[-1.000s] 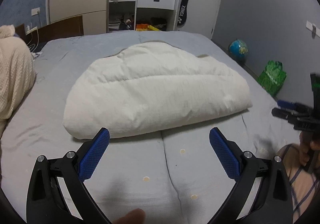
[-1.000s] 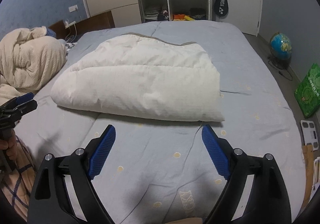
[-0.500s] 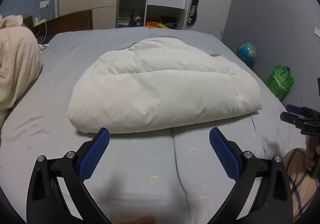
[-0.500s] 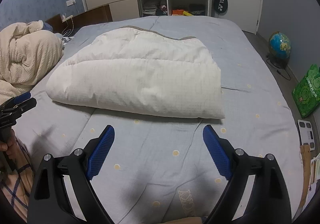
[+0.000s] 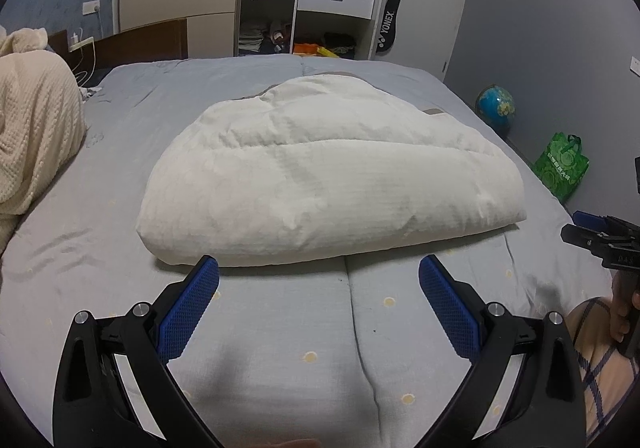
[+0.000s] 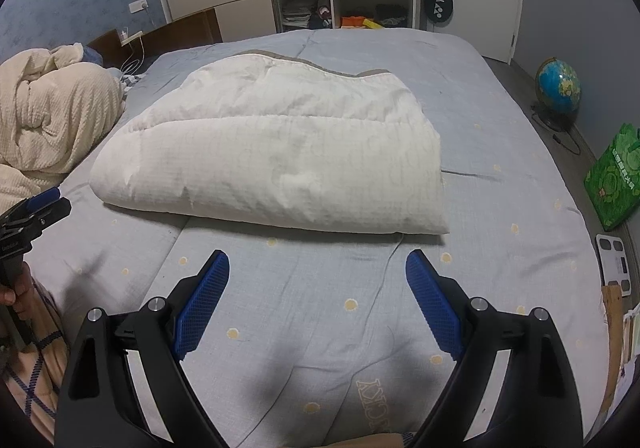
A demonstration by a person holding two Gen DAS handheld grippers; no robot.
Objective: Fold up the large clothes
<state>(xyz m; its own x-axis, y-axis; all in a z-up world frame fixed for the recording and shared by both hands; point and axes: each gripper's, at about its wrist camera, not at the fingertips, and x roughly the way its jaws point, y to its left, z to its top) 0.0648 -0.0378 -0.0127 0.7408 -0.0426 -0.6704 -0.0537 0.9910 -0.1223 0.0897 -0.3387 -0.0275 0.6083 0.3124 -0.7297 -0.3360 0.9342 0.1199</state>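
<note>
One folded white quilt [image 5: 328,184], one cream blanket [image 6: 48,120], one globe [image 6: 558,86], two tongs.

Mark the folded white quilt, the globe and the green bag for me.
folded white quilt [image 6: 280,152], right wrist view, middle of its top face
globe [image 6: 559,85], right wrist view, centre of the blue sphere
green bag [image 5: 562,164], left wrist view, front panel

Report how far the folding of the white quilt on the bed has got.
Done: the white quilt already lies folded into a thick bundle on the grey bed, its rounded fold facing the grippers. In hand: nothing; the left gripper and right gripper both hover open short of it, fingers empty. Left: perhaps one more fold; the cream blanket beside it is still heaped unfolded.
</note>
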